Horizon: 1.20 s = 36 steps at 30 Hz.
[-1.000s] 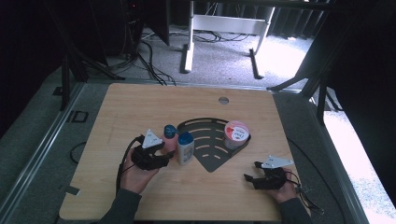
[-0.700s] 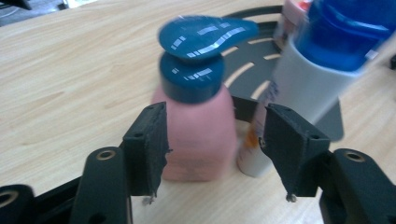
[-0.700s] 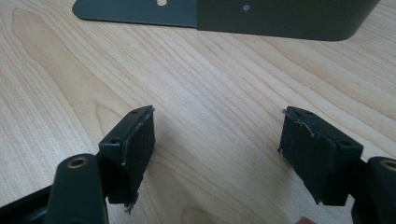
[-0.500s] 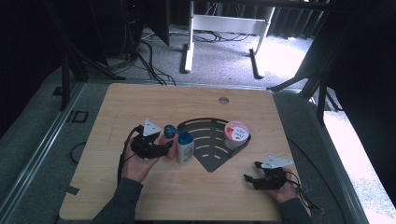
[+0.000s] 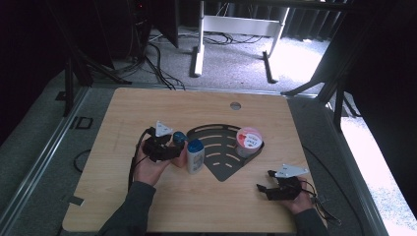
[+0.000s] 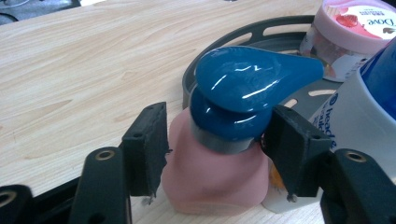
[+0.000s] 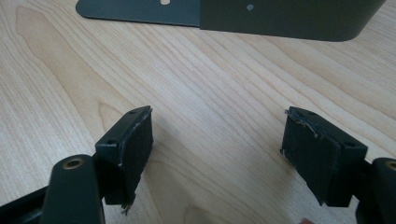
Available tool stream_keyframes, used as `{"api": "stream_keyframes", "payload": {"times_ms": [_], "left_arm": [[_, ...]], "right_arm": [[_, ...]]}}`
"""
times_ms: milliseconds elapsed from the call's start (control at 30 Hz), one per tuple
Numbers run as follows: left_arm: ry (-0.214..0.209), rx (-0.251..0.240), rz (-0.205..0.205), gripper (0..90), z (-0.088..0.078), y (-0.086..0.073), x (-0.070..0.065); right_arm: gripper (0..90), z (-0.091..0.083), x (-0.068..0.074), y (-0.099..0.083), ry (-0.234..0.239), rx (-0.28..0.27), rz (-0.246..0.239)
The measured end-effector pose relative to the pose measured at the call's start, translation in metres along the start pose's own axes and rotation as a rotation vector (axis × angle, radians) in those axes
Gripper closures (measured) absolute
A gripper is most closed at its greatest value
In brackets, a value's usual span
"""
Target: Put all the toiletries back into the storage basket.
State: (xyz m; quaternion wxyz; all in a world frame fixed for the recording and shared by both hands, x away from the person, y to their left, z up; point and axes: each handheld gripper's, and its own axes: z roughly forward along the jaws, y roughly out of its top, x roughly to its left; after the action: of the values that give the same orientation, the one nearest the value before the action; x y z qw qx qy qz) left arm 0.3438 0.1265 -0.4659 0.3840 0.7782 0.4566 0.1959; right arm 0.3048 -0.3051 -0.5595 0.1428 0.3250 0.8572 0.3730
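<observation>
A pink bottle (image 6: pixel 210 172) with a glossy blue pump cap (image 6: pixel 252 79) stands on the wooden table just left of a dark fan-shaped tray (image 5: pixel 223 162). My left gripper (image 6: pixel 215 140) has the bottle between its jaws, which have just been closing; one pad meets the pink body and the other the blue collar. In the high view the left gripper (image 5: pixel 177 150) lies level beside the pink bottle (image 5: pixel 180 142). My right gripper (image 5: pixel 264 190) rests near the table's front right, open, with bare wood between its pads (image 7: pixel 135 149).
A white bottle with a blue cap (image 5: pixel 195 156) stands touching the pink one on its right. A pink-lidded Dove jar (image 5: pixel 249 139) sits on the tray's right part. The tray's edge (image 7: pixel 280 18) lies ahead of the right gripper. A round hole (image 5: pixel 235 105) marks the table's far side.
The left hand has moved away from the person, bringing its gripper up around the pink bottle. The bottles, jar and right hand have stayed where they were.
</observation>
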Motion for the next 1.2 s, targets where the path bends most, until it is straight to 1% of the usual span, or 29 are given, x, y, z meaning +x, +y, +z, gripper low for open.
{"api": "stream_keyframes", "payload": {"times_ms": [67, 300, 400, 433, 533, 633, 733, 833, 867, 933, 967, 1000, 1067, 1200], "left_arm": [[-0.01, 0.002, -0.011, 43.9, 0.003, 0.002, 0.0], [-0.014, -0.008, -0.025, 43.9, 0.011, 0.004, 0.001], [-0.017, -0.009, -0.036, 42.1, 0.013, 0.005, 0.002], [-0.02, -0.008, -0.041, 39.7, 0.015, 0.005, 0.003], [-0.02, -0.008, -0.041, 38.6, 0.017, 0.005, 0.002], [-0.01, -0.004, -0.046, 37.2, 0.019, 0.007, 0.002], [-0.016, -0.004, -0.049, 39.3, 0.019, 0.009, 0.003], [-0.033, -0.011, -0.059, 43.7, 0.019, 0.01, 0.005], [-0.041, -0.008, -0.058, 45.5, 0.019, 0.011, 0.005], [-0.042, -0.008, -0.058, 47.6, 0.019, 0.011, 0.004], [-0.04, -0.006, -0.047, 48.2, 0.019, 0.012, 0.004], [-0.04, -0.006, -0.047, 48.9, 0.019, 0.012, 0.004], [-0.029, -0.003, -0.026, 50.4, 0.018, 0.013, 0.001], [-0.019, 0.004, -0.015, 51.7, 0.018, 0.015, 0.0]], "right_arm": [[24.4, 0.0, 0.0, 0.0, 0.0, 0.0, -0.001], [24.4, 0.0, 0.0, 0.0, 0.001, 0.0, -0.001], [24.2, 0.0, 0.0, 0.0, 0.002, 0.001, -0.002], [24.2, 0.0, 0.0, 0.0, 0.002, 0.001, -0.002], [24.1, 0.0, 0.0, 0.0, 0.002, 0.001, -0.002], [23.9, 0.0, 0.0, 0.0, 0.003, 0.001, -0.003], [23.9, 0.0, 0.0, 0.0, 0.003, 0.001, -0.003], [23.8, 0.0, 0.0, 0.0, 0.003, 0.001, -0.003], [23.7, 0.0, 0.0, 0.0, 0.004, 0.002, -0.003], [23.7, 0.0, 0.0, 0.0, 0.004, 0.002, -0.003], [23.6, 0.0, 0.0, 0.0, 0.004, 0.002, -0.003], [23.6, 0.0, 0.0, 0.0, 0.004, 0.002, -0.003], [23.5, 0.0, 0.0, 0.0, 0.004, 0.002, -0.003], [23.5, 0.0, 0.0, 0.0, 0.004, 0.002, -0.003]]}}
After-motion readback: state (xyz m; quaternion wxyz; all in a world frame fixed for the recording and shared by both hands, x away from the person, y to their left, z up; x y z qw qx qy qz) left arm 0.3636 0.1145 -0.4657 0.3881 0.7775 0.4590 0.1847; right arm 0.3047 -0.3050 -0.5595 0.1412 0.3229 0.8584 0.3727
